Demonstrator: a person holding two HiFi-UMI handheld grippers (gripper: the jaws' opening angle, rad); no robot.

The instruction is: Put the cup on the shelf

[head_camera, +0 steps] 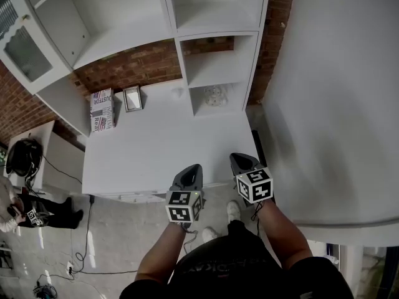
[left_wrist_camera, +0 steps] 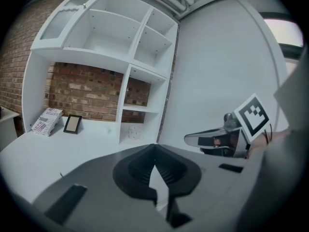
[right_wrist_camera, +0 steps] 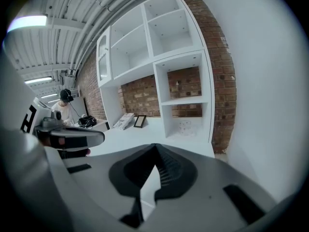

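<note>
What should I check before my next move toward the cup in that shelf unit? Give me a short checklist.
1. Location of the cup: ok, it stands in the lowest right compartment of the shelf unit.
2. Is the left hand-held gripper free: ok, jaws together, nothing between them.
3. Is the right hand-held gripper free: ok, jaws together, nothing between them.
4. Jaws ready to take the cup: not ok, both are shut.
5. Way across the table: ok, the box and picture frame stand off to the left.
6. Whether the cup is on its intended shelf: cannot tell.
</note>
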